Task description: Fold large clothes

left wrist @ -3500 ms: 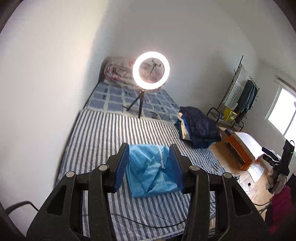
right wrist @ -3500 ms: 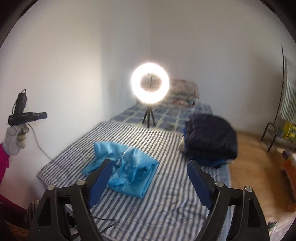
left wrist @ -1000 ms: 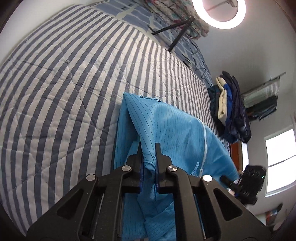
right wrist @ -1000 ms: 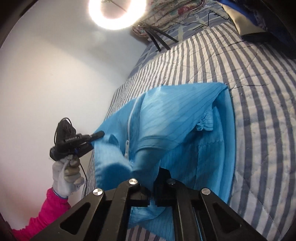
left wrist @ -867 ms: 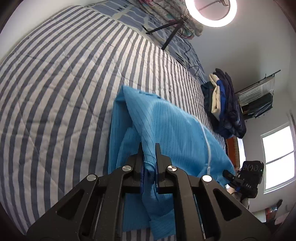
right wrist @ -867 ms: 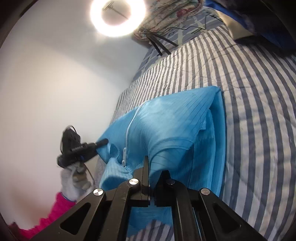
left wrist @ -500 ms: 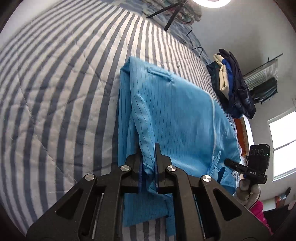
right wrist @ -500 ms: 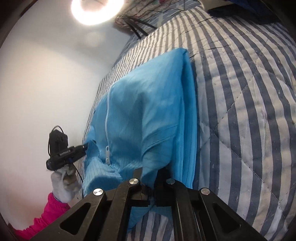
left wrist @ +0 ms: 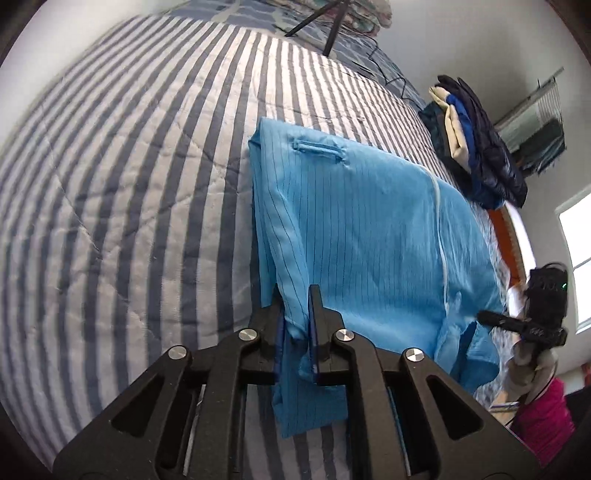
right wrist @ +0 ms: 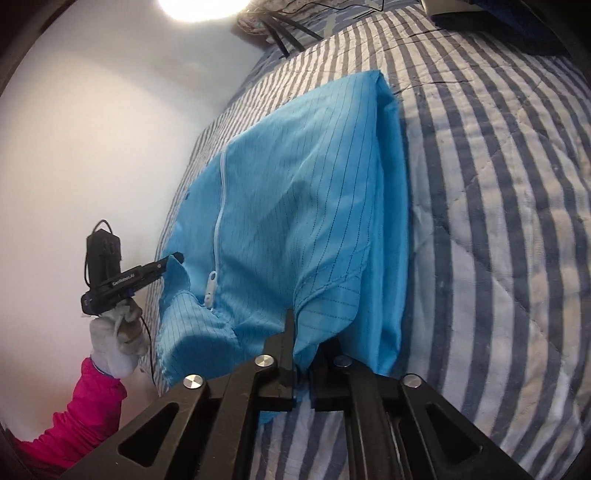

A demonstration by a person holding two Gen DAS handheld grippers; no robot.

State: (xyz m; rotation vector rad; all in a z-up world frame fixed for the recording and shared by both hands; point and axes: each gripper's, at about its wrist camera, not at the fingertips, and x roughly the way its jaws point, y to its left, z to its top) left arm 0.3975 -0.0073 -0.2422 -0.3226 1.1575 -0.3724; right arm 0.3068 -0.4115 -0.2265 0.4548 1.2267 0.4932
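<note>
A bright blue zip-front jacket (left wrist: 369,229) with thin dark pinstripes lies spread on the striped quilt (left wrist: 129,166), white zipper up. My left gripper (left wrist: 295,299) is shut on the jacket's left shoulder edge. My right gripper (right wrist: 304,332) is shut on the right shoulder of the same jacket (right wrist: 295,199). Each view shows the other gripper at the collar side: the right one (left wrist: 517,325) in the left wrist view, the left one (right wrist: 173,258) in the right wrist view. The near part of the jacket is held slightly off the quilt.
A stack of folded dark and cream clothes (left wrist: 472,140) sits at the bed's far right. A ring light (right wrist: 207,7) on a tripod (left wrist: 321,18) stands at the head of the bed. A white wall (right wrist: 92,129) runs along the left side.
Both grippers went from open above the crumpled jacket to shut on its shoulders. Over the last second the jacket was pulled flatter and lowered onto the quilt.
</note>
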